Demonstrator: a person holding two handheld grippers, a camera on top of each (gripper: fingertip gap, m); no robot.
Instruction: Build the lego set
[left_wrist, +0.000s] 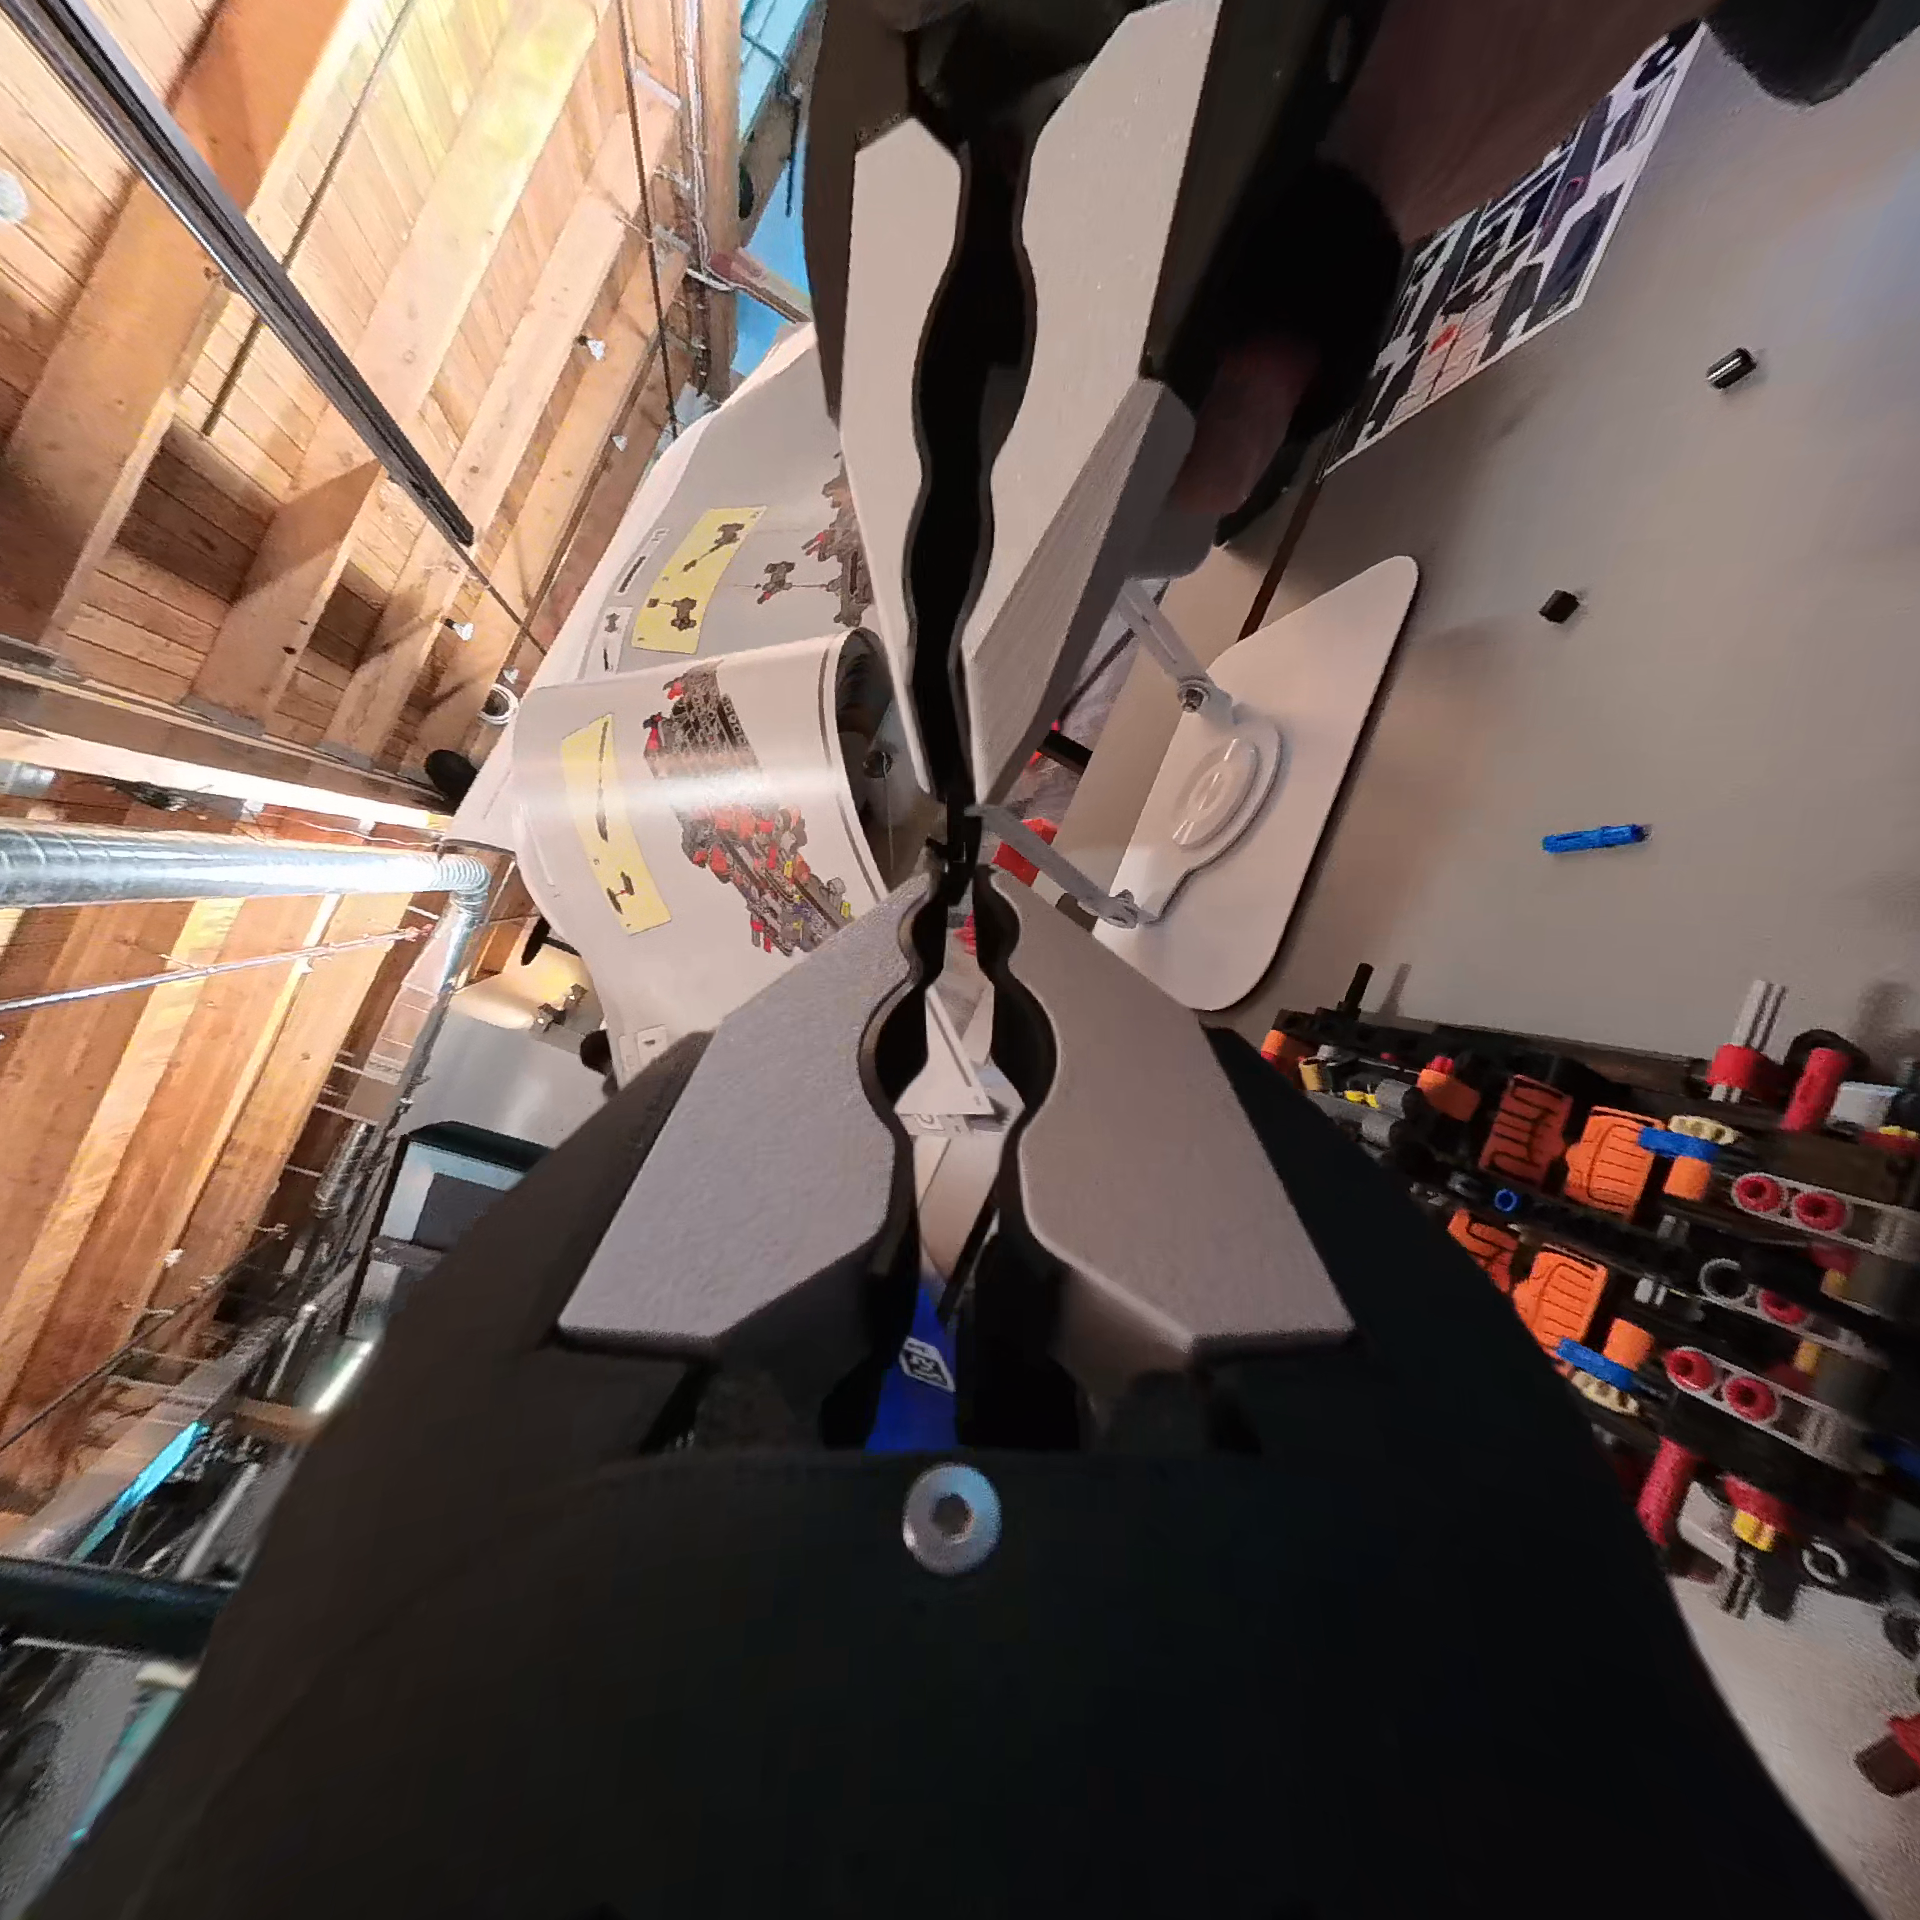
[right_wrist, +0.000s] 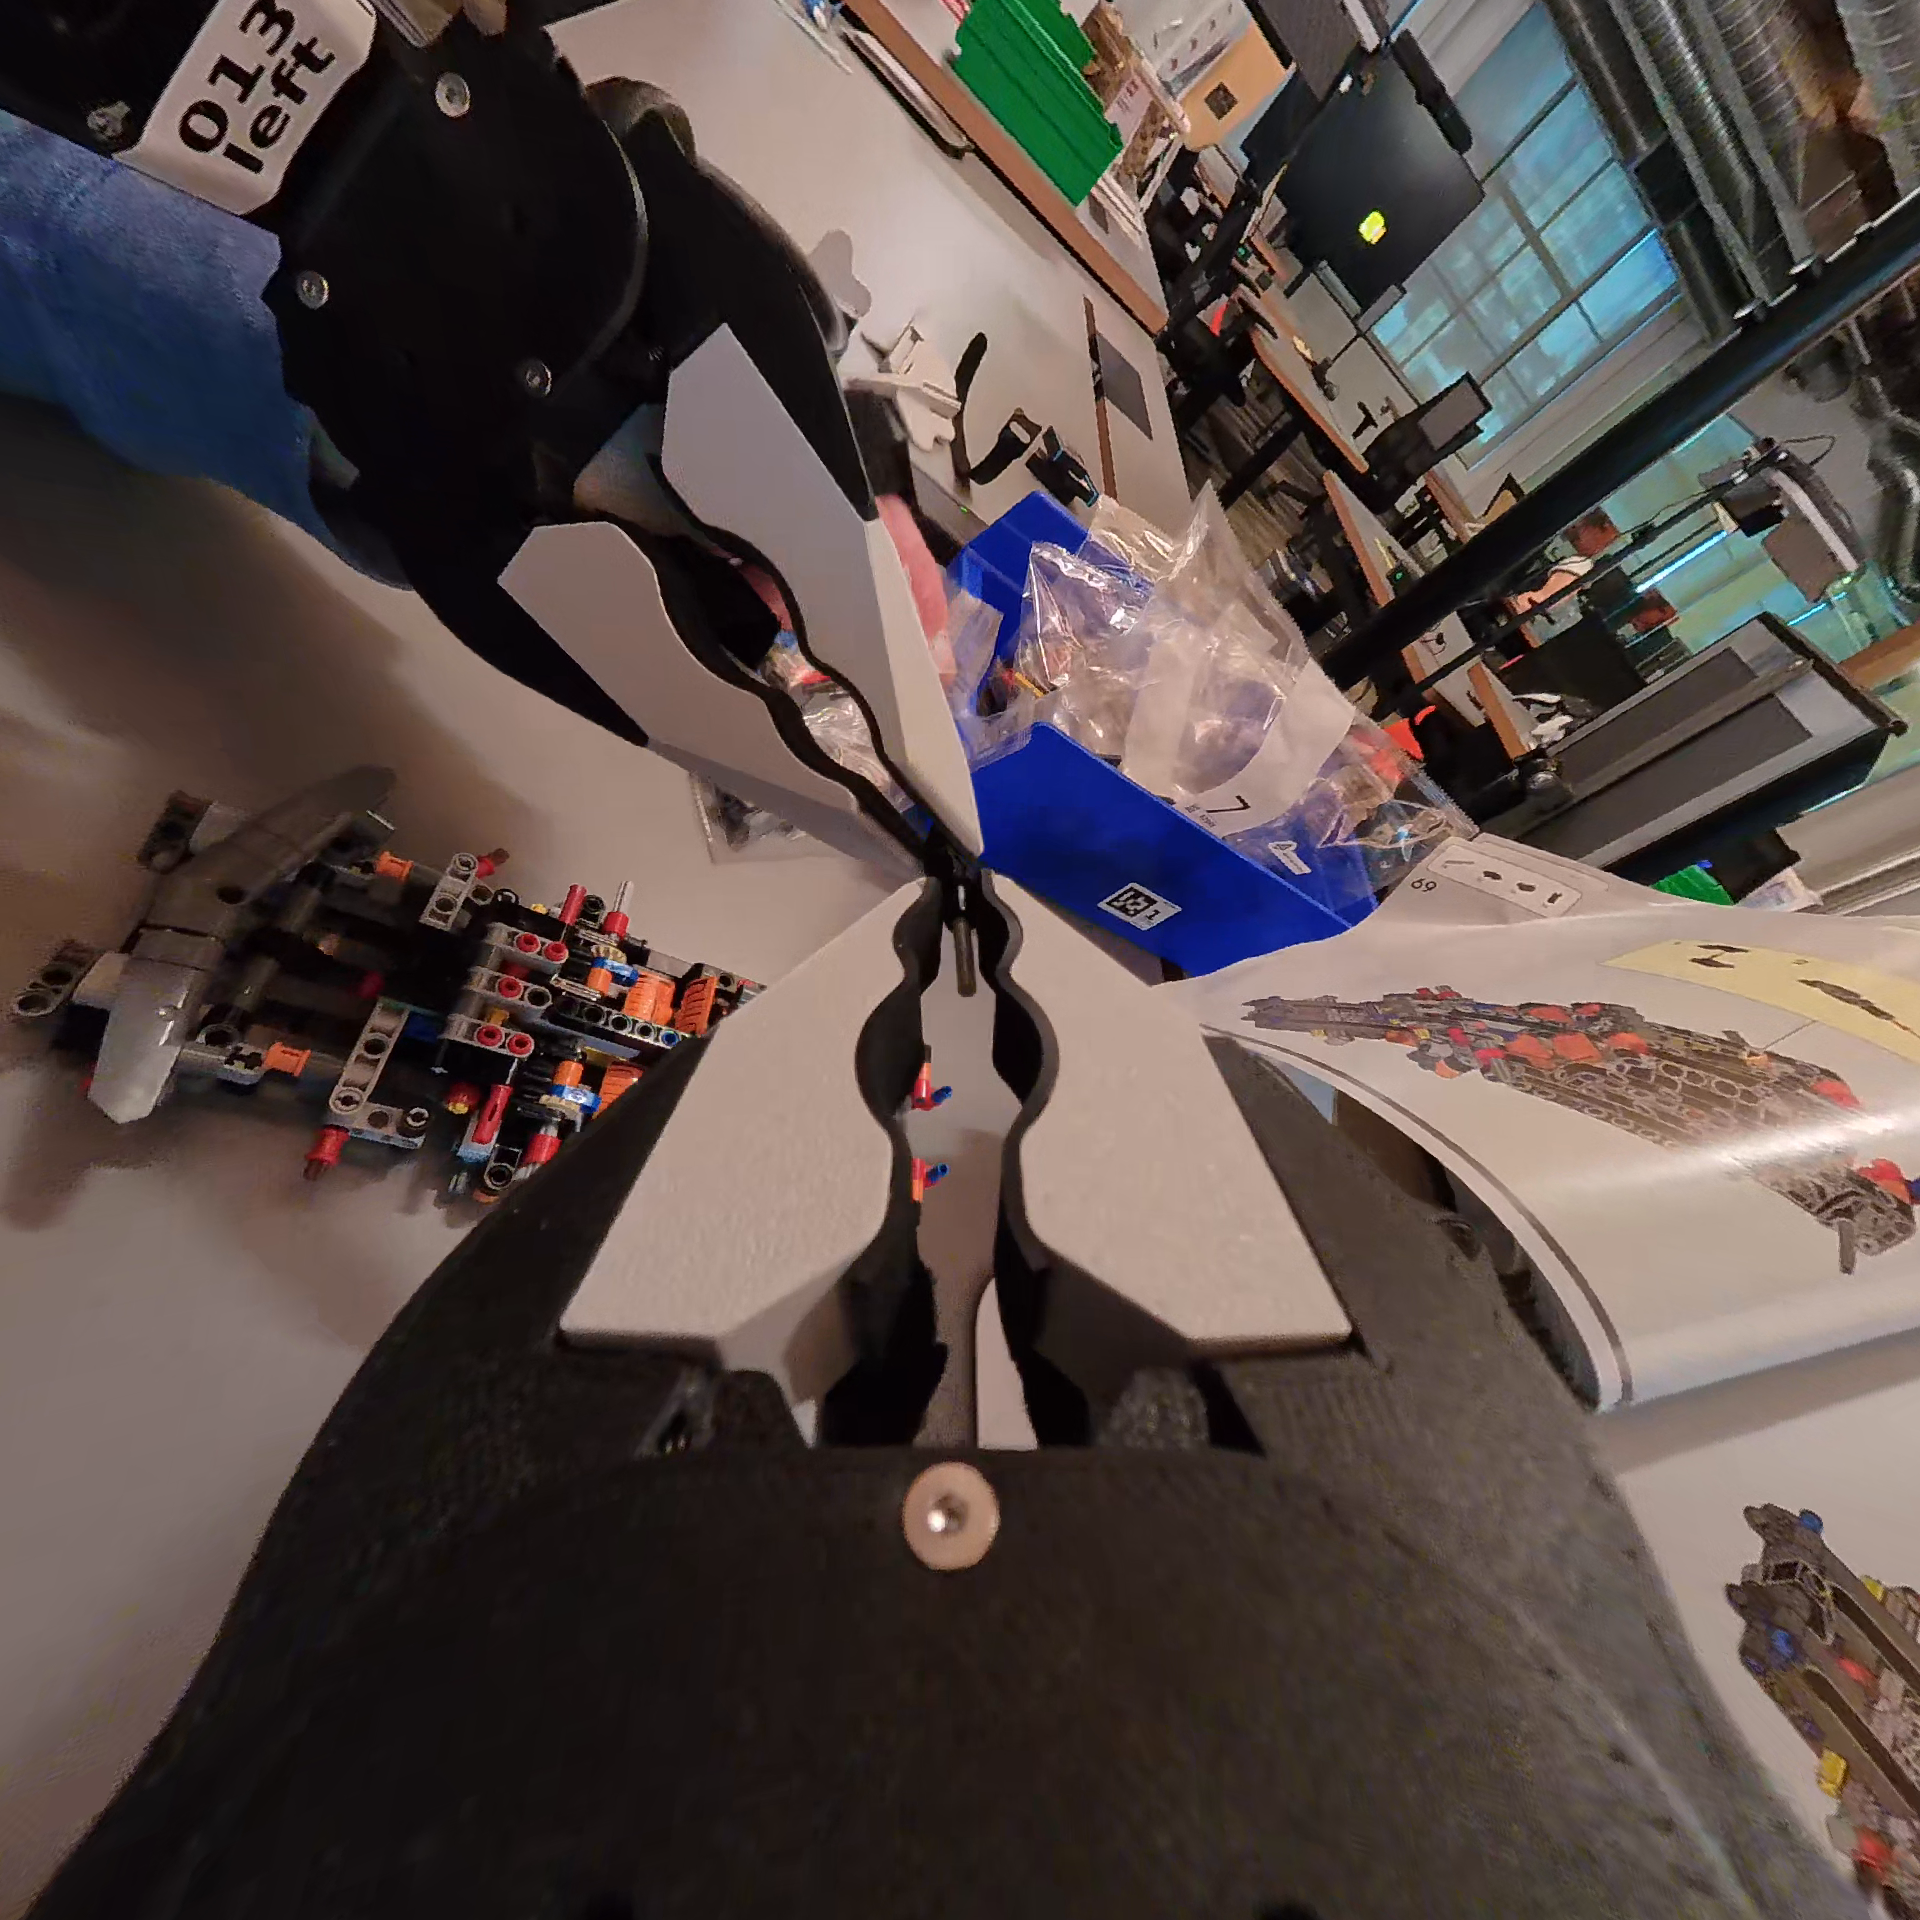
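My two grippers meet tip to tip in the air above the table. My left gripper (left_wrist: 951, 883) is shut on a small black piece (left_wrist: 958, 844). My right gripper (right_wrist: 951, 891) is shut on a short black pin (right_wrist: 964, 958) that runs back between its fingers. In the left wrist view the right gripper (left_wrist: 951, 805) comes in from above; in the right wrist view the left gripper (right_wrist: 940, 831) comes in from the upper left. Where the two parts touch is hidden by the tips. The partly built lego model (right_wrist: 395, 1023), black with orange and red parts, lies on the table (right_wrist: 208, 1403); it also shows in the left wrist view (left_wrist: 1662, 1247).
An open instruction booklet (right_wrist: 1558, 1049) lies to the right on a white stand (left_wrist: 1247, 790). A blue bin (right_wrist: 1122, 842) holds clear bags of parts. A loose blue pin (left_wrist: 1595, 837), two small black parts (left_wrist: 1730, 367) and a sticker sheet (left_wrist: 1507, 239) lie on the table. Left and right tips are no more than a few centimetres apart. Both grippers' tips are roughly 15 cm from the partly built lego model (right_wrist: 395, 1023).
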